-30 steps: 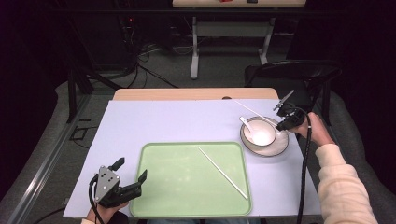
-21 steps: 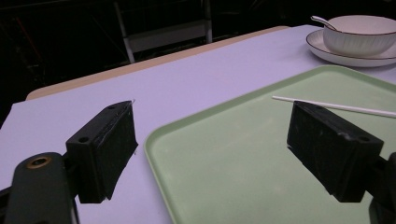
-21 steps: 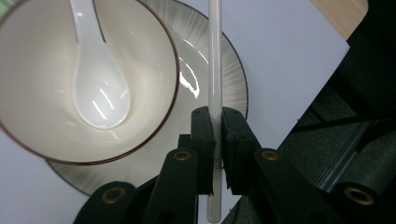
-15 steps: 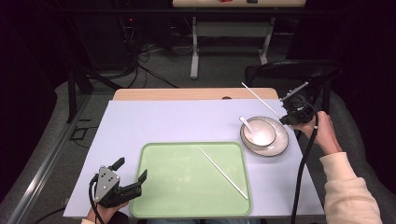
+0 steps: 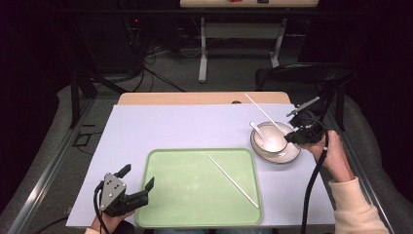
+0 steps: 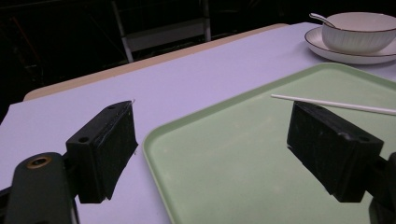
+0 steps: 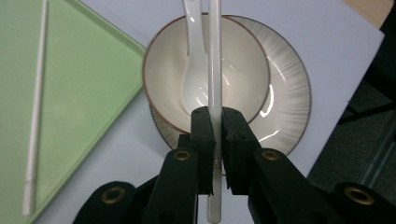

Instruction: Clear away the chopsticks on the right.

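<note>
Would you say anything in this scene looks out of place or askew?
Only mildly: the two chopsticks are split up. One lies diagonally on the green tray, while the right gripper holds the other chopstick over the bowl. Nothing looks spilled or damaged.

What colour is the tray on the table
Pale green; the tray shows best in the high view.

Dark room, grey floor (image 5: pixel 160 73) (cables trailing), white-legged table (image 5: pixel 238 29) behind
</note>
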